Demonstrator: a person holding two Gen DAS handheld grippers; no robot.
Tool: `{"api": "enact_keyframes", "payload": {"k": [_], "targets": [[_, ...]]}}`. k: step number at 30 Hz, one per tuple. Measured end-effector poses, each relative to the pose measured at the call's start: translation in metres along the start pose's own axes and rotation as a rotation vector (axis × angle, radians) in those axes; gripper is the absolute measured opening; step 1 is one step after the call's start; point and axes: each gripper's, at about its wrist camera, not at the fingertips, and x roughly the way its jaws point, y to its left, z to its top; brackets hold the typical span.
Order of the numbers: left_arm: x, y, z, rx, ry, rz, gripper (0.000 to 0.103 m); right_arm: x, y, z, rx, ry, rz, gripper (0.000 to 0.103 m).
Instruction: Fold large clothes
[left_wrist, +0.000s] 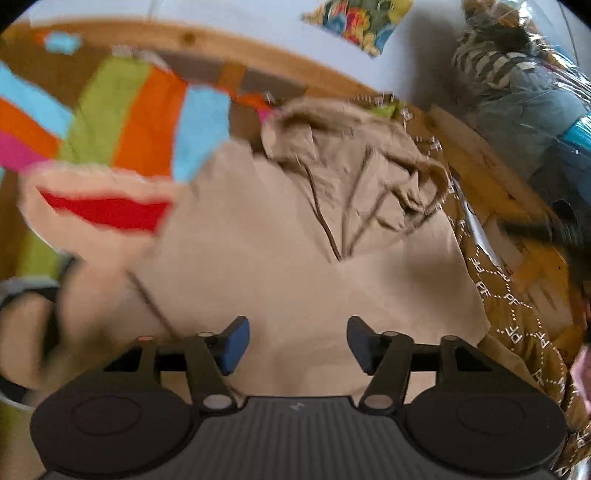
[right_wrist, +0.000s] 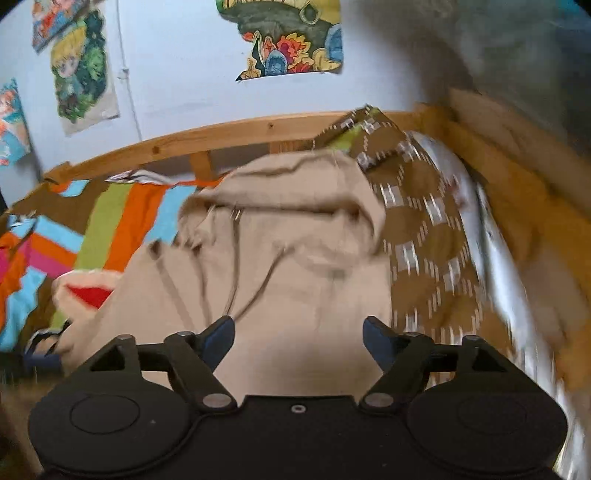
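A large beige hooded top (left_wrist: 295, 236) lies spread on a bed, hood and dark drawstrings toward the far wall. A beige part with a red patch (left_wrist: 103, 210) sticks out at its left. My left gripper (left_wrist: 298, 343) hovers over the top's smooth lower part, open, with nothing between its blue pads. In the right wrist view the same top (right_wrist: 295, 258) fills the middle and the red patch (right_wrist: 88, 295) shows at the left. My right gripper (right_wrist: 298, 341) is open above the cloth, holding nothing.
A striped bedspread (left_wrist: 129, 122) in green, orange, blue and pink covers the bed's left side. A brown patterned blanket (right_wrist: 417, 221) lies along the right. A wooden bed rail (right_wrist: 221, 140) runs along the wall, which bears posters (right_wrist: 288, 40). Bagged clothes (left_wrist: 517, 85) sit at the far right.
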Motion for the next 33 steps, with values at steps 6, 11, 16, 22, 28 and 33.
{"api": "enact_keyframes", "payload": {"k": [6, 11, 16, 22, 28, 33], "targets": [[0.05, 0.02, -0.026, -0.003, 0.099, -0.13, 0.065, 0.083, 0.016, 0.093, -0.318, -0.05, -0.151, 0.093], [0.062, 0.03, -0.022, -0.04, 0.111, -0.202, 0.065, 0.162, 0.002, 0.122, -0.379, -0.097, -0.243, 0.086], [0.065, 0.03, -0.025, -0.027, 0.103, -0.217, 0.065, 0.213, -0.009, 0.145, -0.321, -0.142, -0.337, 0.085], [0.065, 0.032, -0.025, -0.035, 0.101, -0.224, 0.065, 0.235, -0.017, 0.153, -0.258, -0.129, -0.346, 0.055], [0.064, 0.027, -0.025, -0.014, 0.1, -0.206, 0.065, 0.217, -0.01, 0.139, -0.292, -0.105, -0.303, 0.002], [0.066, 0.023, -0.025, -0.005, 0.099, -0.186, 0.062, 0.145, 0.015, 0.119, -0.336, -0.256, -0.239, 0.001]]}}
